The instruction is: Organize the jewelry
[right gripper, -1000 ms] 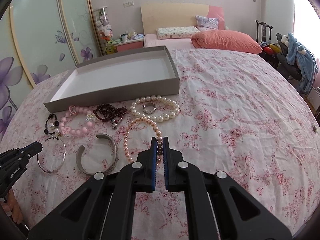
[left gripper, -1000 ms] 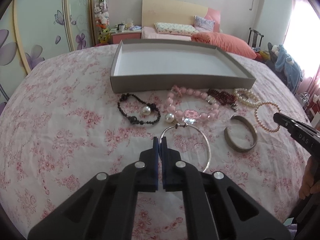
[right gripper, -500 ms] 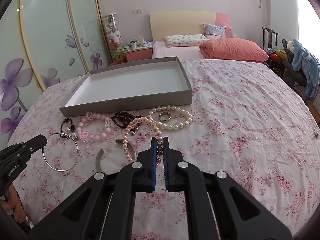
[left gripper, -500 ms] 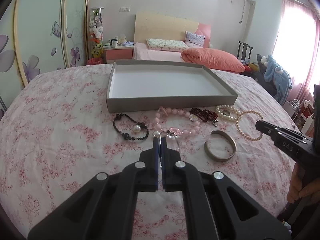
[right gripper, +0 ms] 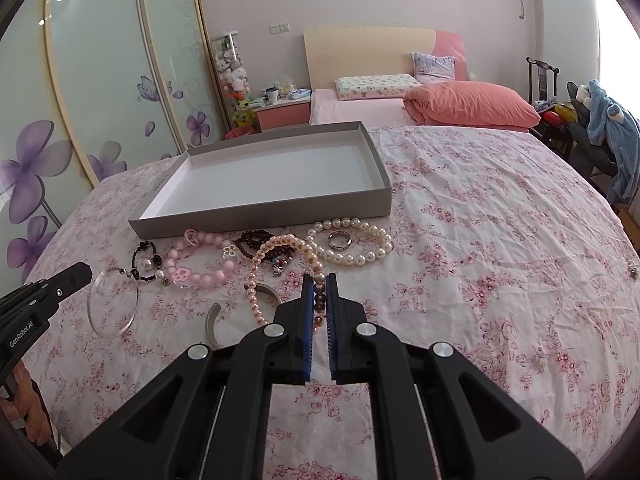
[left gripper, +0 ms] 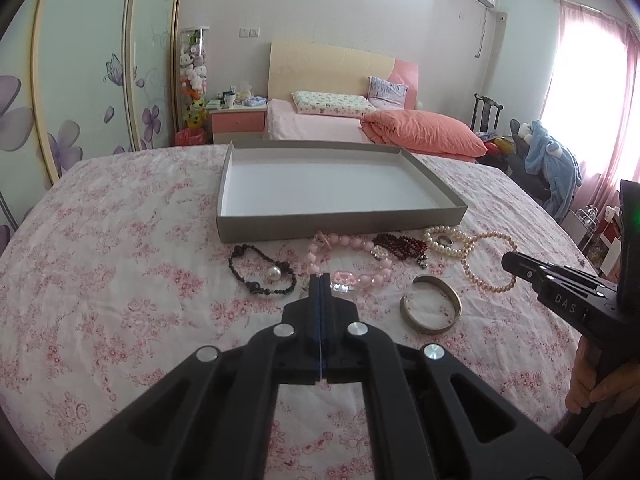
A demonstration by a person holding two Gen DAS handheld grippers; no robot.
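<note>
My left gripper (left gripper: 321,278) is shut on a thin silver hoop (right gripper: 114,304), which hangs from its tip above the cloth in the right wrist view. My right gripper (right gripper: 319,280) is shut on a pink pearl strand (right gripper: 280,268) and lifts it; the strand also shows in the left wrist view (left gripper: 486,264). An empty grey tray (left gripper: 340,222) lies behind the jewelry row. On the cloth lie a black bead bracelet (left gripper: 260,276), a pink bead bracelet (left gripper: 348,256), a dark red bracelet (left gripper: 402,246), a white pearl strand (right gripper: 352,242) with a ring (right gripper: 339,240) inside, and a metal cuff (left gripper: 431,310).
The round table has a pink floral cloth (right gripper: 500,260). A bed with an orange duvet (left gripper: 420,132) stands behind it. A chair with blue clothing (right gripper: 612,136) stands at the right. Sliding wardrobe doors (right gripper: 80,120) are on the left.
Both grippers have risen and pulled back. The silver hoop has left the cloth with my left gripper. The pink pearl strand is lifted higher by my right gripper.
</note>
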